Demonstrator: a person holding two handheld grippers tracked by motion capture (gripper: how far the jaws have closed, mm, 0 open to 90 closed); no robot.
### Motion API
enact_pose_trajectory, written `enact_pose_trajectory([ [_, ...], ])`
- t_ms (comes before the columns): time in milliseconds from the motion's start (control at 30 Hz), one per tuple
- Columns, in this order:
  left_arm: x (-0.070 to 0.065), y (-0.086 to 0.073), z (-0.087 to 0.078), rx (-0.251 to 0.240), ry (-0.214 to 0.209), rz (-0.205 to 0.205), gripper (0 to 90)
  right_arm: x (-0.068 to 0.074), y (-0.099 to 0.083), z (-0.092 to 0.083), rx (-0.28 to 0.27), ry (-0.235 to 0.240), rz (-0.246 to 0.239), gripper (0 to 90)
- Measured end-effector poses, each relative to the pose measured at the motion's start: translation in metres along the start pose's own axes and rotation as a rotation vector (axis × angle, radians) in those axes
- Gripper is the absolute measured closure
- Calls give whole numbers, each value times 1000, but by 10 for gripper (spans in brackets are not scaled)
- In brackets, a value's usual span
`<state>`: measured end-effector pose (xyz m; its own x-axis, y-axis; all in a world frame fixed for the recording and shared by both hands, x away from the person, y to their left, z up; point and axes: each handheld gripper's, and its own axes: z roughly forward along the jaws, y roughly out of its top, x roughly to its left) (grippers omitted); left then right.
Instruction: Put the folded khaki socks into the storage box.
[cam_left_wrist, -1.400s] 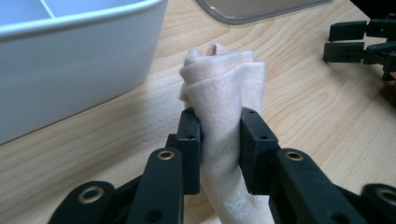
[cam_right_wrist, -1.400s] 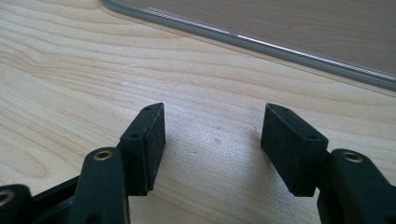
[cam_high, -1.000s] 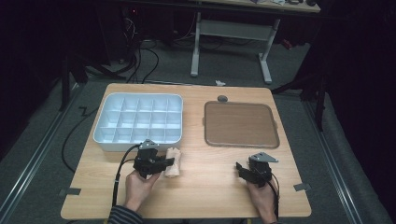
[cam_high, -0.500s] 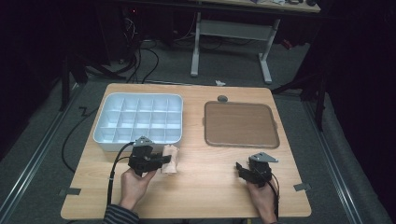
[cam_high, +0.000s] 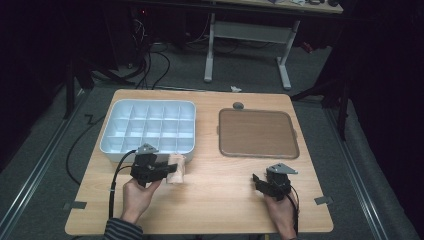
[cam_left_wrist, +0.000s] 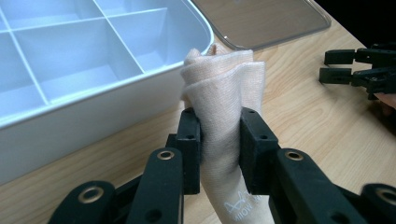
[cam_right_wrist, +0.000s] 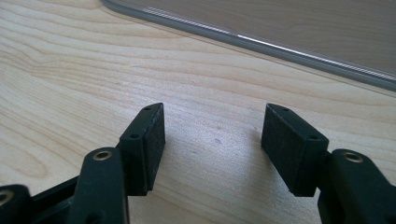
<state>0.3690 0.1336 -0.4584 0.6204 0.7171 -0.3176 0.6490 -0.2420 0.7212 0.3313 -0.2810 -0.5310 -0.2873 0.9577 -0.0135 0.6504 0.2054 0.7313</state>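
High view: left gripper (cam_high: 167, 170) clamped on rolled beige cloth (cam_high: 176, 168), now nearer front wall of white divided tray (cam_high: 122, 150) than a sec ago; prob. being carried toward a compartment. Cloth just beside tray, not in it. Off the table or not: hard to tell from here. Right gripper (cam_high: 256, 181) parked near front edge, same spot as before. Brown lid (cam_high: 257, 132) flat, well apart from cloth.

Left gripper view: pads pinch cloth (cam_left_wrist: 222, 112) mid-length; long axis runs along jaws, loose end pointing fwd toward tray rim (cam_left_wrist: 93, 98).

Right gripper view: right gripper (cam_right_wrist: 212, 135) jaws spread wide, nothing between, over bare wood; lid edge (cam_right_wrist: 261, 44) beyond.
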Motion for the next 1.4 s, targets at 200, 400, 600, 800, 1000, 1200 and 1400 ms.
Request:
enact_pose_trajectory([
  [200,4,4,-6,0,8,4,724,0,0,0,0,0,0,398],
  [400,4,9,-12,4,62,37,724,0,0,0,0,0,0,398],
  [600,6,12,-18,2,88,46,723,0,0,0,0,0,0,398],
  [800,13,13,-22,-8,88,27,722,0,0,0,1,-1,-2,398],
  [1000,14,18,-27,-10,122,48,722,0,0,0,1,-3,-3,398],
  [1200,18,23,-32,-15,129,46,722,0,0,0,1,-3,-3,398],
  [1400,23,27,-32,-17,129,39,722,0,0,0,1,-3,-3,398],
])
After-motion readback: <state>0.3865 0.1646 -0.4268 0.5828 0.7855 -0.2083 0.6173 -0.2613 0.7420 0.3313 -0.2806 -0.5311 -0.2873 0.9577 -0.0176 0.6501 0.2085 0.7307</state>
